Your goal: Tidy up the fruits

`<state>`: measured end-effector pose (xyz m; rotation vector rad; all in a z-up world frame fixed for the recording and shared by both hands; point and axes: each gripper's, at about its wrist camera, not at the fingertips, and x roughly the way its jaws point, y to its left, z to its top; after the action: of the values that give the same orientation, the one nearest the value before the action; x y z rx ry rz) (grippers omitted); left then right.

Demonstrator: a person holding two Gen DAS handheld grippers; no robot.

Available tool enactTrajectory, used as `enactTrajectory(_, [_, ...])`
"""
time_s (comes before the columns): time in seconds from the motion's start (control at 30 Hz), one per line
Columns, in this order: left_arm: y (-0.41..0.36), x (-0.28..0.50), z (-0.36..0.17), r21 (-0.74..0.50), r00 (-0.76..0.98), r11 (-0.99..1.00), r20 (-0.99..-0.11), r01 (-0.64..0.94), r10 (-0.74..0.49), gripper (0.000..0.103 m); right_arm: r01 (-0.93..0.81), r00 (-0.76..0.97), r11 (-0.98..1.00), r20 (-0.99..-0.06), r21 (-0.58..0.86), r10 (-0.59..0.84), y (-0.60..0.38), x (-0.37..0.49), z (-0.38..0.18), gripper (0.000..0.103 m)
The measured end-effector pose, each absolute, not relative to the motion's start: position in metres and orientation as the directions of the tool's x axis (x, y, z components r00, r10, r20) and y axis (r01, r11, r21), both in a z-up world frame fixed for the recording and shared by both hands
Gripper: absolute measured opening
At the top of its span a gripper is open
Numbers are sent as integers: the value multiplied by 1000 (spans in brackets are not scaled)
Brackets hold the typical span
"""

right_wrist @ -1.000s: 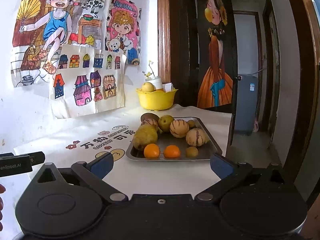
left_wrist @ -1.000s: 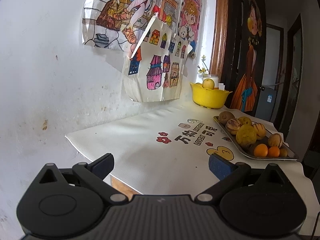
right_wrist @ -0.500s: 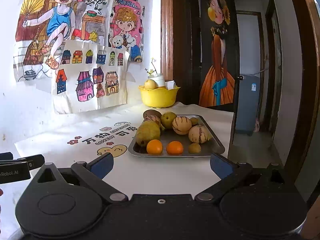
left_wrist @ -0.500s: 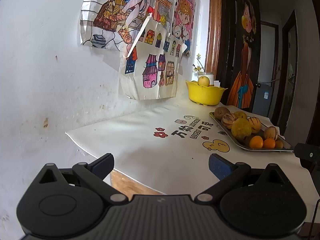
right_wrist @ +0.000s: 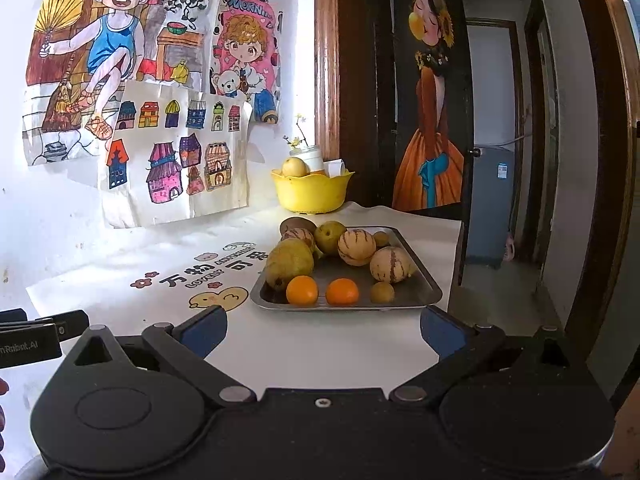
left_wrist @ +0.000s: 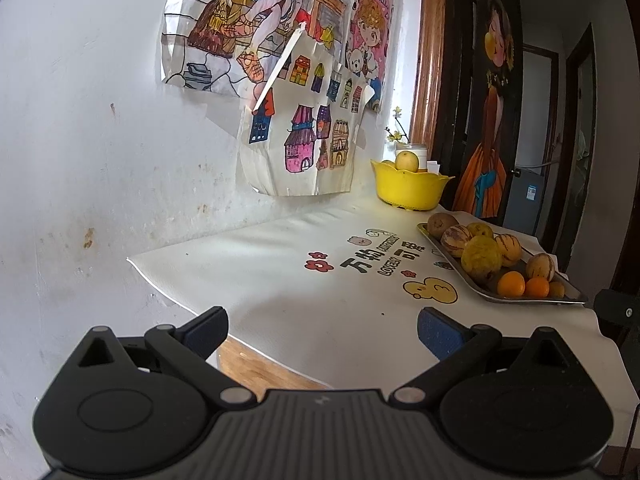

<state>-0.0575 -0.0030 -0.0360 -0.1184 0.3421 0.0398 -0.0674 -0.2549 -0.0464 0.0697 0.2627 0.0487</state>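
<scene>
A metal tray (right_wrist: pixel 424 280) holds several fruits: two oranges (right_wrist: pixel 302 290), a large yellow pear (right_wrist: pixel 289 261), striped melons (right_wrist: pixel 356 246) and small brown fruits. It also shows in the left wrist view (left_wrist: pixel 440 246). A yellow bowl (right_wrist: pixel 310 194) with a pale apple (right_wrist: pixel 294 167) stands behind the tray, also in the left wrist view (left_wrist: pixel 408 190). My right gripper (right_wrist: pixel 322 330) is open and empty, just before the tray's near edge. My left gripper (left_wrist: pixel 322 328) is open and empty over the table's left front part.
A white printed tablecloth (left_wrist: pixel 280 272) covers the table, bare wood showing at its near left corner (left_wrist: pixel 256 364). Drawings hang on the wall (right_wrist: pixel 132 92) behind. A dark door and doorway (right_wrist: pixel 492 140) lie right of the table edge. The left gripper's body (right_wrist: pixel 32 340) shows at far left.
Both views have shifted slightly; the tray sits a little closer in the right wrist view. Both grippers stay open and empty.
</scene>
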Motion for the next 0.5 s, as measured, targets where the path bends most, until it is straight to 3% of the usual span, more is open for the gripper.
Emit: enactTrajectory(0.5, [-7, -59, -39, -111, 939, 992, -343, -54, 13, 103, -44, 961, 996, -270, 74, 62, -254, -68, -50, 102])
